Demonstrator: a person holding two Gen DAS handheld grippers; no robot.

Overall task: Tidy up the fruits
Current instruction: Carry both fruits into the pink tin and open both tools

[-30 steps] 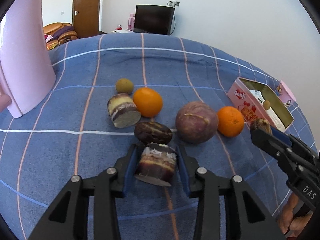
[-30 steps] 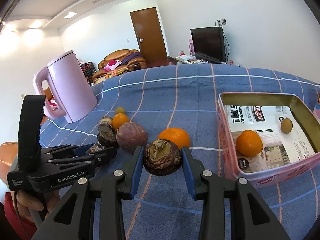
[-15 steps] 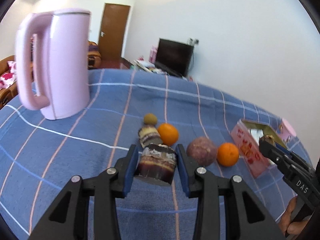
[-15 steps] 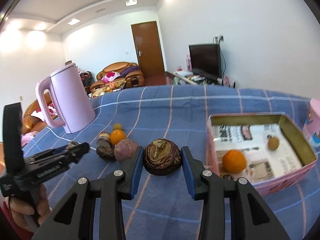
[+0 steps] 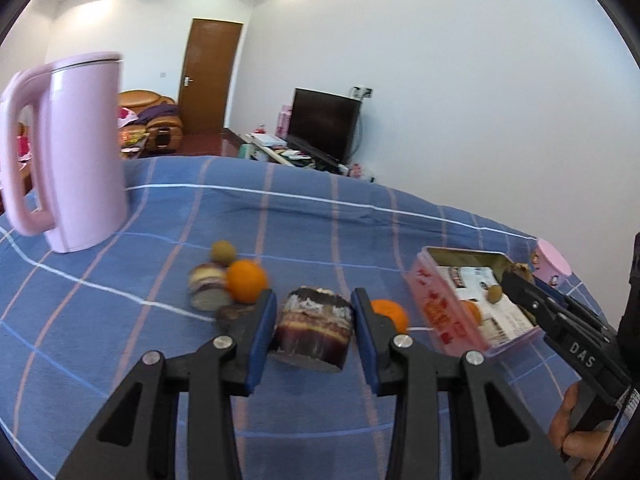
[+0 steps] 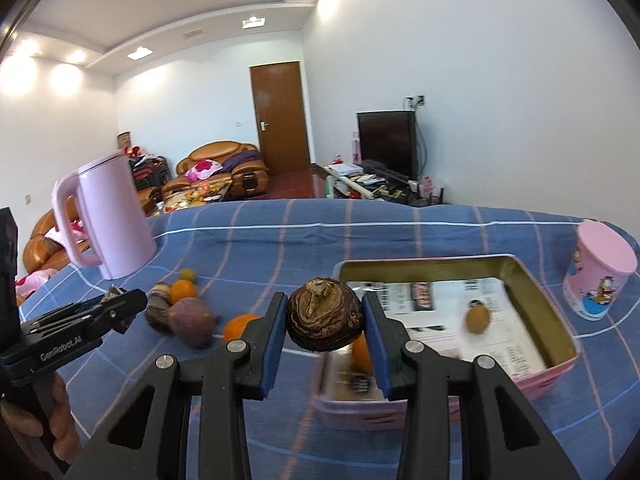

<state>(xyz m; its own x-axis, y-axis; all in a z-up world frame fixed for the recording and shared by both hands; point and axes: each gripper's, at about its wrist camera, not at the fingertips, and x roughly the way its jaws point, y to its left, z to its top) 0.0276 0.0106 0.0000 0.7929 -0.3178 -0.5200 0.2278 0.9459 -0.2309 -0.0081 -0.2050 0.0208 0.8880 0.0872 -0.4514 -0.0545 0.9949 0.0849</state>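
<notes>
My left gripper [image 5: 314, 322] is shut on a dark purple sugarcane piece [image 5: 314, 330] and holds it above the blue checked cloth. My right gripper [image 6: 325, 322] is shut on a dark brown water chestnut [image 6: 325, 314] at the near left edge of the pink tin box [image 6: 560, 364]. The box holds an orange [image 6: 361, 354] and a small brown fruit [image 6: 476, 318]. On the cloth lie a second sugarcane piece [image 5: 206, 284], an orange [image 5: 245, 281], a small green-brown fruit [image 5: 222, 251], another orange [image 5: 390, 312], a purple round fruit [image 6: 192, 320] and a dark fruit [image 6: 158, 316].
A tall pink kettle [image 5: 76, 168] stands at the far left of the table. A pink cartoon cup [image 6: 602, 274] stands right of the box. The box also shows in the left wrist view [image 5: 440, 304], with the right gripper [image 5: 520, 280] over it.
Both grippers have risen and tilted up with their fruit. The right gripper has moved from left of the box to its near edge. The left gripper has shifted right, toward the box.
</notes>
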